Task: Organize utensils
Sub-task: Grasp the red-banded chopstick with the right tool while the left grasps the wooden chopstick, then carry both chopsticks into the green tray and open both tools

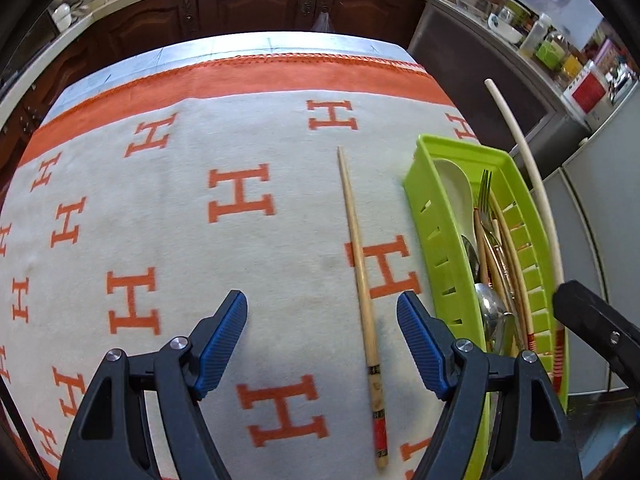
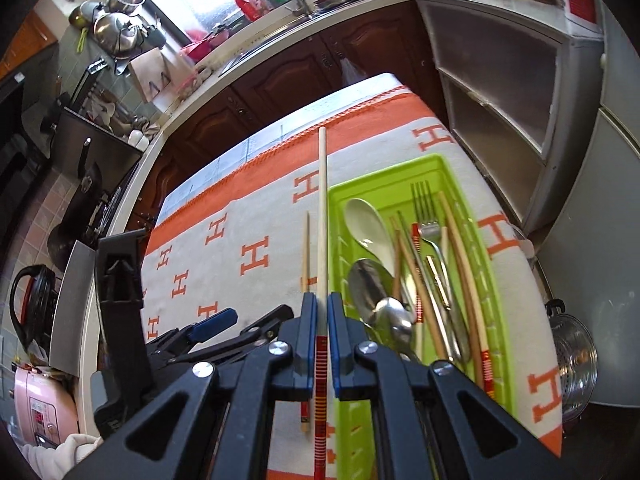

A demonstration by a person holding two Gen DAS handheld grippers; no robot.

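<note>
Cloth: one cream cloth [image 1: 280, 184] with orange H letters and one orange border band; it lies under everything named below.
Tray: one green slotted tray [image 2: 464, 184] on the cloth's right part, the landmark for the rest.
Tray contents: one white spoon [image 2: 370, 228], two metal spoons [image 2: 370, 288], one fork [image 2: 426, 216], and several chopsticks, some overlapping so an exact count cannot be given.
Left tongs: one pair [image 1: 322, 332], released, the blue pads wide apart, low over the cloth just left of the tray, holding nothing.
Right tongs: one pair [image 2: 319, 340], clenched on one pale chopstick [image 2: 322, 216] near its red-striped end, just left of the tray, the stick raised above the cloth.
Loose chopstick: one wooden chopstick [image 1: 358, 248] flat on the cloth, just left of the tray and roughly parallel to it, lying between the left tongs' pads without touching them.
</note>
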